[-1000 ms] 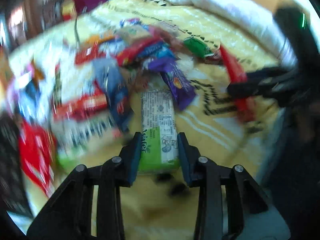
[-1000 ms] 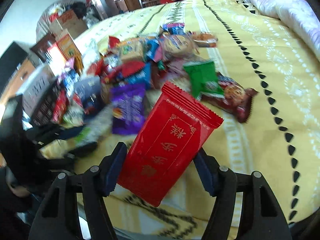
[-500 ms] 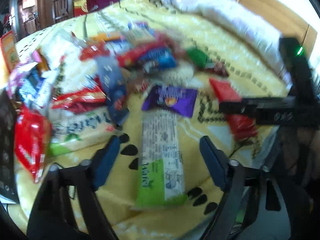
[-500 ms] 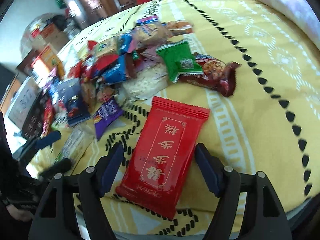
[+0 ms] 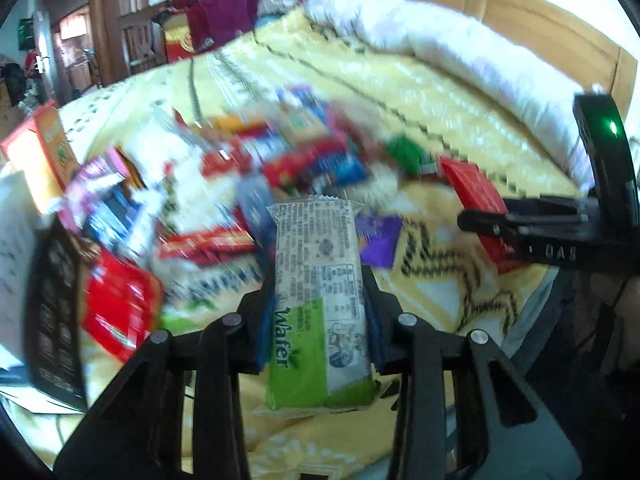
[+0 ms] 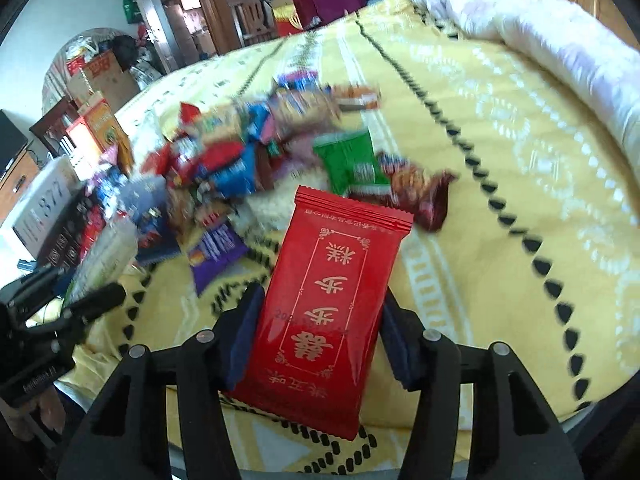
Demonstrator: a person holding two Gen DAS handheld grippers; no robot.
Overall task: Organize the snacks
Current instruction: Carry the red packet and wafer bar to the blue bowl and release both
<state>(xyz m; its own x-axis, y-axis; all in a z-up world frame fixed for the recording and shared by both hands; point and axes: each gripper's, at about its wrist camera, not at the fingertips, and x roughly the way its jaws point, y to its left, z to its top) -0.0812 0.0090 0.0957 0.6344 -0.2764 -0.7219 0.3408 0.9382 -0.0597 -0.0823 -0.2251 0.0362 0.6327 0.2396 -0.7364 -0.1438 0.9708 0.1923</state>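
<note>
Nearest to me, my left gripper (image 5: 320,312) has its jaws closing, pads pressed on both long sides of the wafer pack (image 5: 318,292), a long flat foil bar, pale and printed with a glossy green end. It sticks out forward over the near edge of the bed (image 5: 440,280), whose yellow blanket is woven with black zigzags and dots. My right gripper (image 6: 320,328) is closing too, clamped on the red sachet (image 6: 328,304), a flat shiny rectangle with a crimped, serrated top seam and gold characters, also held above the bed's near edge. From the left camera I can see that same gripper off to the right, with the sachet in its fingers. Just beyond, a small purple packet (image 6: 216,248) lies flat on the blanket. Farther in, toward the middle of the bed, sits the snack pile (image 6: 248,152), a blurred heap of crinkly wrappers in red, blue and orange, with a green pouch (image 6: 352,160) and a dark brown twisted wrapper (image 6: 420,192) at its right side. Along the bed's far right edge runs a puffy white quilt (image 6: 540,28).
</note>
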